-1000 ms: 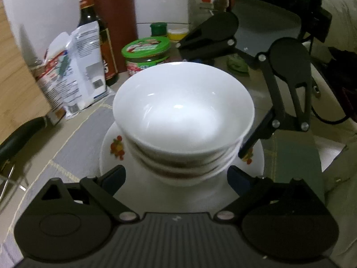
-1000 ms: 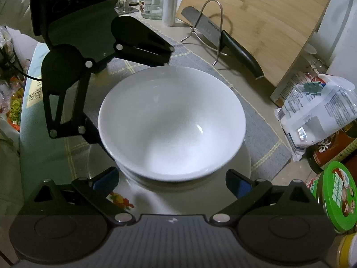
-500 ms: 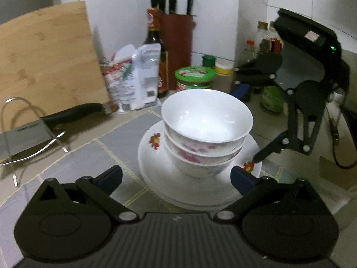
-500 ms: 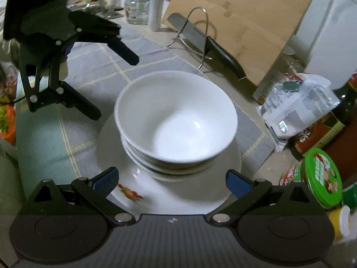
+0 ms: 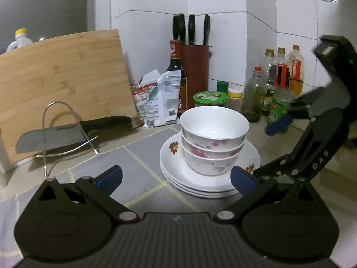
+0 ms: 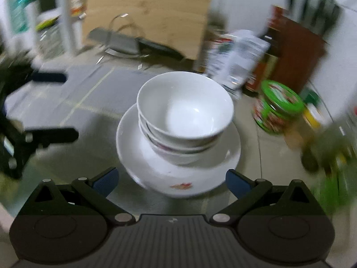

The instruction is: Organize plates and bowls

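Black two-finger left gripper (image 5: 176, 177) and right gripper (image 6: 170, 182) gape wide, empty, angled down toward nested white floral bowls (image 5: 213, 137) on stacked white plates (image 5: 178, 170).

The stacked bowls (image 5: 213, 138) and the plates (image 5: 200, 178) under them look like glazed white ceramic, smooth and glossy, with printed flowers. They sit on a matt grey woven cloth (image 5: 145, 154). The cutting board (image 5: 64, 84) at the counter's back edge is pale wood with a matt grain. The cleaver (image 5: 51, 138) has a dull metal blade on a shiny wire rack (image 5: 64, 131). The gripper pads (image 5: 110, 176) look like matt blue rubber
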